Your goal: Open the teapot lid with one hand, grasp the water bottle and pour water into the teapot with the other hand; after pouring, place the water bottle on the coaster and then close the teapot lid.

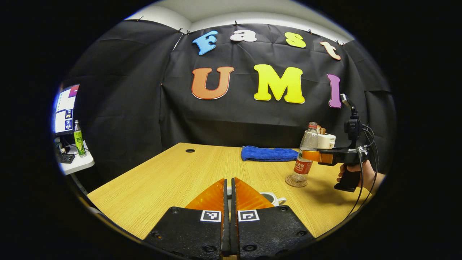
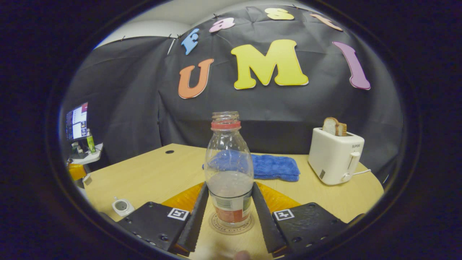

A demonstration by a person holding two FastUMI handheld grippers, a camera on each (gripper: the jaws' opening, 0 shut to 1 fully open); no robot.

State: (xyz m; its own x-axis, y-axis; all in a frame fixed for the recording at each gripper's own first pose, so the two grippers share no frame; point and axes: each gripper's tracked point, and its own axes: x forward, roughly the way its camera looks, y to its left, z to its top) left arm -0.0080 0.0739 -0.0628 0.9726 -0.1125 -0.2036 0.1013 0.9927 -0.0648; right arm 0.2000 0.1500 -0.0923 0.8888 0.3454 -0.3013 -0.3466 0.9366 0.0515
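One water bottle (image 2: 228, 169), one coaster (image 2: 231, 224), two tools

water bottle (image 2: 228, 169) upright on coaster (image 2: 231, 224), towel (image 2: 275, 167) behind, toaster (image 2: 335, 156) right

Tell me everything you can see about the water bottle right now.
The water bottle is clear plastic, uncapped, with a red neck ring and a red-and-white label. It stands upright on the round coaster, holding some water. The right tongs straddle its lower body, fingers close on both sides; whether they press on it is unclear.
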